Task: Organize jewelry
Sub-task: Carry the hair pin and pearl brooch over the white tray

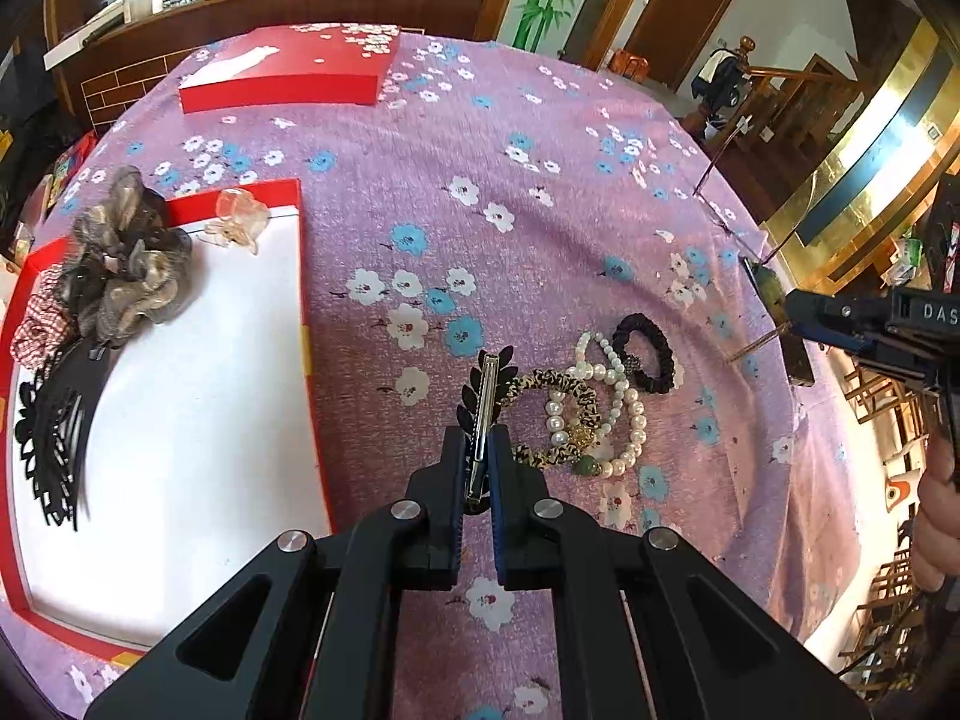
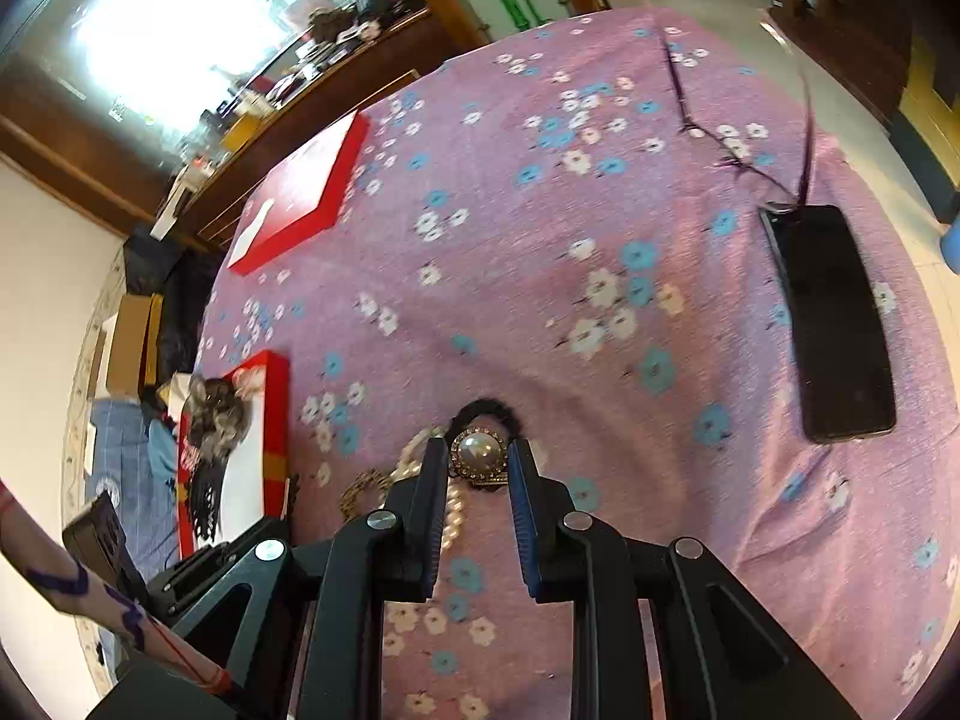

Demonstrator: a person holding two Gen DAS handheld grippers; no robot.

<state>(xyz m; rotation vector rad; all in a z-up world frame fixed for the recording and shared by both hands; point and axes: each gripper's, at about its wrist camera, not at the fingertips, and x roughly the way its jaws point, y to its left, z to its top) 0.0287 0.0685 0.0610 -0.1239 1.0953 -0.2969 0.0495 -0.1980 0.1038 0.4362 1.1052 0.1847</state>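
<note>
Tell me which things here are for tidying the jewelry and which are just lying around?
For the job: black leaf-trimmed metal hair clip, big round pearl brooch, white pearl bracelets, black fabric scrunchie, open red-rimmed white tray.

Just lying about: black smartphone, thin-framed glasses.

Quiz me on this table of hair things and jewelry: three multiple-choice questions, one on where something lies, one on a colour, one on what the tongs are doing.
1. Where does the grey ruffled scrunchie lie?
A. In the open red box
B. On the dark phone
C. On the closed red box

2. What colour is the small hair tie beside the pearl bracelets?
A. White
B. Black
C. Red

3. What are the left tongs doing?
A. Standing wide open and empty
B. Clamped on a leaf-shaped hair clip
C. Pinching the tablecloth

Answers:
1 A: it sits on the box's white lining, among other hair pieces.
2 B: it is a black ring against the purple flowered cloth.
3 B: the clip's metal bar stands upright between the closed pads.
</note>
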